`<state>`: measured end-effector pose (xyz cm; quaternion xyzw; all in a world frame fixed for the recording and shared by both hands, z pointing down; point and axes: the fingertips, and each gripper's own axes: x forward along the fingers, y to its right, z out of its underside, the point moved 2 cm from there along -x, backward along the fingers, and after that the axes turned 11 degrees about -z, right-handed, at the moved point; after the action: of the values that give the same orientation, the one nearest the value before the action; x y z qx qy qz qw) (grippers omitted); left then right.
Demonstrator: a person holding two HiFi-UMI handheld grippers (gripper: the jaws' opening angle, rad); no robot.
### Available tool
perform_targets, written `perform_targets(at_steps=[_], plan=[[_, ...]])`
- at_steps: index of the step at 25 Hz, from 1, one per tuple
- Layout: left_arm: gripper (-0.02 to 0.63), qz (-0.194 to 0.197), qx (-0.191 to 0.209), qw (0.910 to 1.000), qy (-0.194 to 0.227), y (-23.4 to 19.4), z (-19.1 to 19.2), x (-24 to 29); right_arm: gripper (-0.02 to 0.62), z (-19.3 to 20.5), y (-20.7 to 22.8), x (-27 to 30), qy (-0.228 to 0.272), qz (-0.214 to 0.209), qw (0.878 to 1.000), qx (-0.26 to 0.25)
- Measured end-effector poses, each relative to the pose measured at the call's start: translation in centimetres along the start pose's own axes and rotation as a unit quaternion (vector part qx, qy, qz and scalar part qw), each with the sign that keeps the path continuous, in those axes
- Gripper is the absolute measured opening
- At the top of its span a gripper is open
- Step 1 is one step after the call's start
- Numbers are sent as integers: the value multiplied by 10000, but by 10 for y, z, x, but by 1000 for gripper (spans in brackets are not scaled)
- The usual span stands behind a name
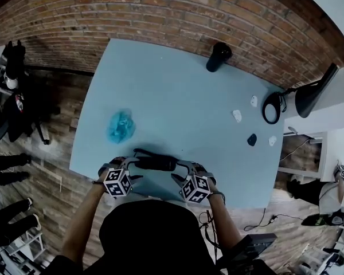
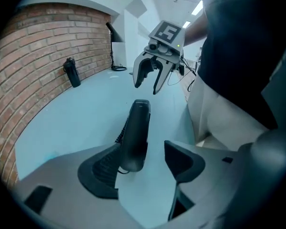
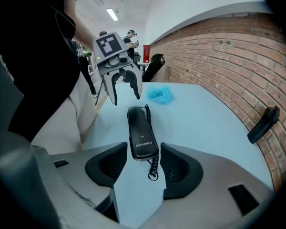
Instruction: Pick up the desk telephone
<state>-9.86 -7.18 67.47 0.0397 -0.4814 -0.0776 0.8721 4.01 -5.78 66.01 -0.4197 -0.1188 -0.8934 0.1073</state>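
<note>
Both grippers are open: left gripper and right gripper each straddle one end of the black telephone handset at the table's near edge. It is probably light, stiff, slick plastic, so pinch both ends squarely.

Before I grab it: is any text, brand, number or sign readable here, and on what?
Telephone handset: one short line of white print near its end, too blurred to read surely.
Marker cubes: black-and-white square patterns only, no letters.
Nothing else carries readable text.
</note>
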Motion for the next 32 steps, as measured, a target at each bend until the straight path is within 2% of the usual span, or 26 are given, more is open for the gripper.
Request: perform_targets(at_steps=[4, 8, 14, 21, 27, 32], plan=[[344, 40, -196, 9996, -217, -9, 9, 16, 228, 13, 5, 17, -492, -273, 9981, -244], [344, 176, -80, 9983, -556, -10, 21, 31, 245, 16, 11, 27, -555, -426, 9975, -117], [344, 441, -134, 9947, -923, -6, 36, 45, 250, 21, 14, 44, -729, -633, 9951, -193], [343, 456, -161, 9929, -1091, -4, 46, 52, 253, 29, 13, 54, -971, -647, 9929, -219], [343, 342, 34, 9922, -1199, -6, 42, 60, 255, 30, 13, 55, -1234, -608, 9896, -426], [336, 329, 185, 9900, -1357, -3, 40, 67, 256, 28, 10, 56, -1436, -674, 9865, -406]])
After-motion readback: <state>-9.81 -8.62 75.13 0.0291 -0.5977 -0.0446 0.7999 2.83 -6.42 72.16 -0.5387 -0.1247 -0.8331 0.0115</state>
